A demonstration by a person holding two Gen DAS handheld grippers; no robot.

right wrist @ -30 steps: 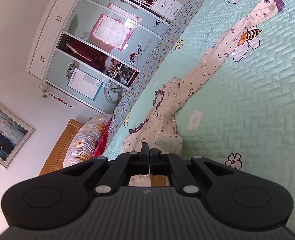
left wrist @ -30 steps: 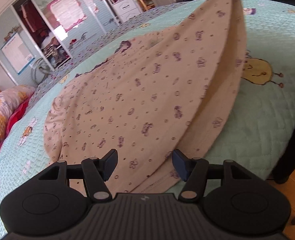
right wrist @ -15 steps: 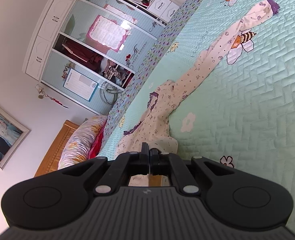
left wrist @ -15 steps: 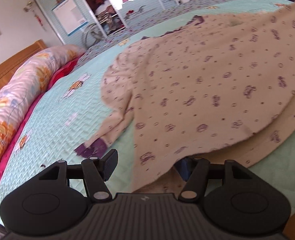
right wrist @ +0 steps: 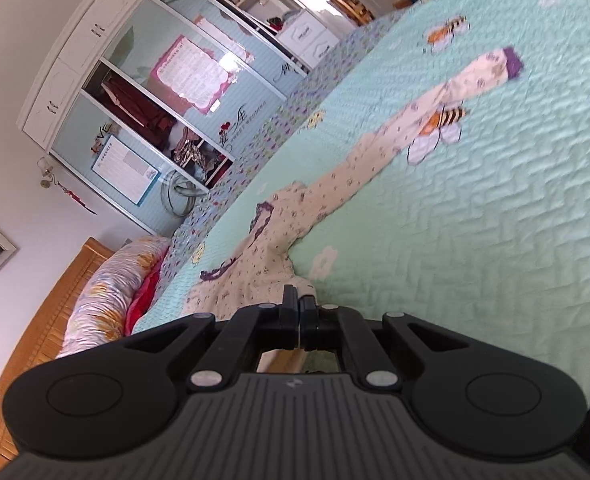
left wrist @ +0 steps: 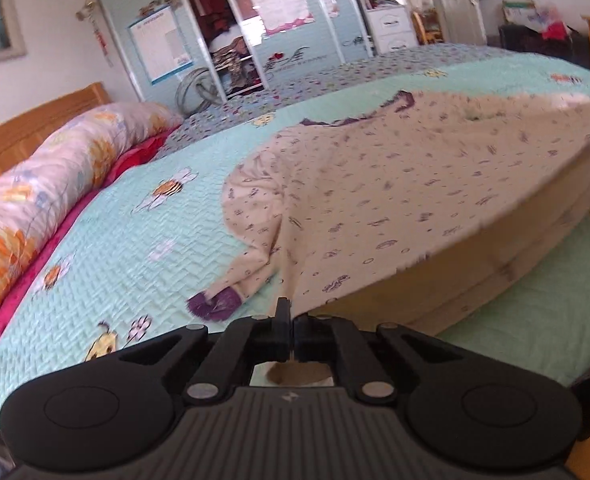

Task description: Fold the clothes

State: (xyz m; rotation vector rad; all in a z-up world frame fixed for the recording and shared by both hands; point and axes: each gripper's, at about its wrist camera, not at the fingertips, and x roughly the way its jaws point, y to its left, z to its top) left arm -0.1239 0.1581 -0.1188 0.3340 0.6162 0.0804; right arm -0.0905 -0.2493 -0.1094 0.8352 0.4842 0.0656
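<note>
My left tongs are clamped on the hem of the cream top, a soft knit with a small purple print and purple ribbed cuffs, its near edge lifted in a taut arc off the bed. My right tongs are pinched closed on another bit of the same hem; from there one long sleeve lies flat across the mint quilted spread with its bee appliqués.
</note>
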